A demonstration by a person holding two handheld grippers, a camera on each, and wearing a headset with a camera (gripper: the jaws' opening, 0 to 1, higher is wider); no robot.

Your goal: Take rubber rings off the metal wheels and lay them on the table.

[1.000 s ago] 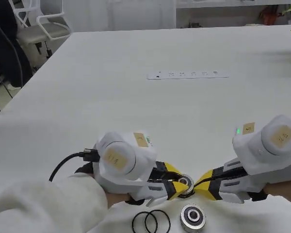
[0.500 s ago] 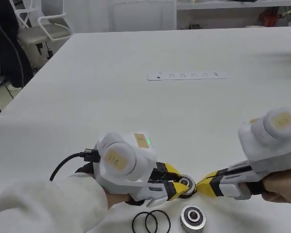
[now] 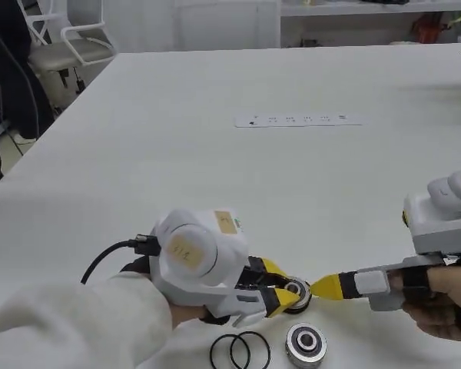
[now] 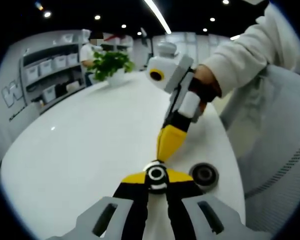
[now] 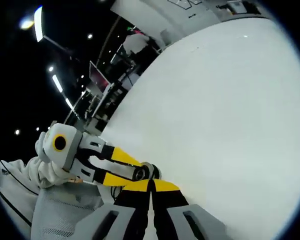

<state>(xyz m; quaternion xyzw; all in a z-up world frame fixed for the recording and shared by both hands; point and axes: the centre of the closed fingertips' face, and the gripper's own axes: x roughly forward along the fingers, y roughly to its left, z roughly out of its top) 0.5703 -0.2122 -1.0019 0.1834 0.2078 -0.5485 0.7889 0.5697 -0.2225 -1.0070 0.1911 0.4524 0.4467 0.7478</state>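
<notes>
Left gripper (image 3: 286,293) clamps metal wheel (image 3: 295,290) at table's (image 3: 215,138) 6 o'clock edge. Right gripper (image 3: 321,288) jaws pressed together, tip at wheel's 3 o'clock rim; possibly pinching ring, too small to confirm. Ring likely thin, stretchy, light: pinch outer lip. Wheel stiff, slick. Loose rubber rings (image 3: 240,350) at wheel's 7 o'clock.

Table (image 3: 215,161) open across mid-frame; power strip (image 3: 297,120) lies upper centre; rings (image 3: 240,350) and wheel (image 3: 305,343) crowd the bottom edge.
</notes>
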